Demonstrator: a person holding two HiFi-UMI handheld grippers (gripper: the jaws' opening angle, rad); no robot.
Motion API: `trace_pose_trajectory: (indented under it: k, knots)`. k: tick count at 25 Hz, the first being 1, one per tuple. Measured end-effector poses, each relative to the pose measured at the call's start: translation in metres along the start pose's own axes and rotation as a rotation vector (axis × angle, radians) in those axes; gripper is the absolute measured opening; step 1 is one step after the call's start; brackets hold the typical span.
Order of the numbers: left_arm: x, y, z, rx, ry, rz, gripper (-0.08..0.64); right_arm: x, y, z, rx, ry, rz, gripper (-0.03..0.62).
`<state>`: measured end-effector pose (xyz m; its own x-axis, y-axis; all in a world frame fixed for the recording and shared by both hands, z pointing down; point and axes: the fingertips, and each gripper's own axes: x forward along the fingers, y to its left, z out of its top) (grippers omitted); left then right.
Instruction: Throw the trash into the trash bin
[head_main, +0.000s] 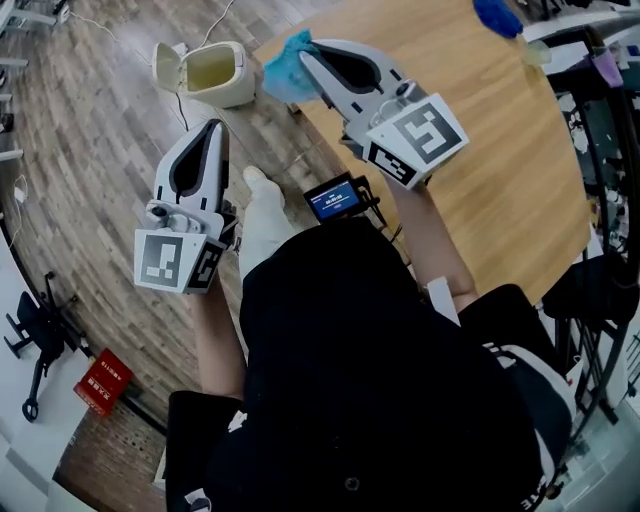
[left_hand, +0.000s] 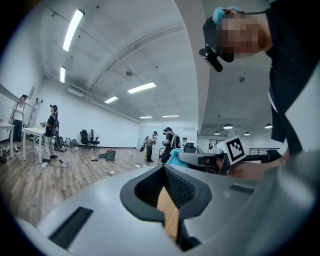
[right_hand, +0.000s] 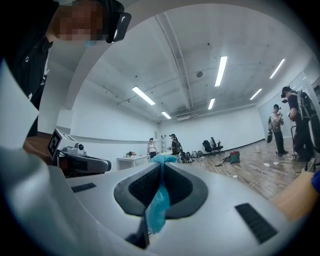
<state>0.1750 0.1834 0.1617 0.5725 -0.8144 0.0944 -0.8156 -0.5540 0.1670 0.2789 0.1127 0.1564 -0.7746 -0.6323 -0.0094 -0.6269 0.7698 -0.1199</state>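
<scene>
two claws: the right claw is closed on the trash, a crumpled blue scrap that hangs down between its tips. the left claw has its tips together, and i cannot tell what the tan strip in the gap behind them is.
trash: pinched in the right claw, near the corner of the table and just beside the trash bin, not yet above its mouth.
trash bin: stands on the floor by the table corner, with its lid tipped back and its mouth open upward.
step in hand: carrying the trash across to the trash bin, by my reading.
doing it well: bring the tips over the middle of the mouth before opening. the scrap looks light and limp, so it may cling to a pad or drift. a low release well inside the rim seems safer than a drop from the table side.
edges: the table edge runs under the right claw. the near rim of the trash bin and the raised lid are the things to clear.
open room: bare floor lies left of the trash bin, and a thin cable trails beside it. the left claw sits well apart over the floor, out of the path.
</scene>
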Motion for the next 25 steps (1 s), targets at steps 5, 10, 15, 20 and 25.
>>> trace_pose_trajectory:
  k: [5, 10, 15, 20, 25]
  knots:
    - [-0.001, 0.072, -0.005, -0.022, -0.007, -0.003, 0.005, 0.069, 0.004, -0.02, 0.015, 0.035, -0.002, 0.009]
    - [0.009, 0.152, 0.012, -0.056, -0.034, -0.033, 0.005, 0.154, 0.005, -0.016, -0.026, 0.053, -0.019, 0.009]
    - [-0.002, 0.253, 0.036, -0.041, -0.064, -0.032, 0.005, 0.247, 0.023, -0.011, -0.041, 0.076, -0.006, 0.009]
    - [-0.014, 0.317, 0.036, -0.101, -0.051, -0.037, 0.005, 0.301, 0.034, -0.014, -0.044, 0.114, -0.031, 0.009]
    - [-0.009, 0.348, 0.022, -0.115, -0.007, -0.052, 0.005, 0.342, 0.033, -0.039, 0.016, 0.152, -0.051, 0.009]
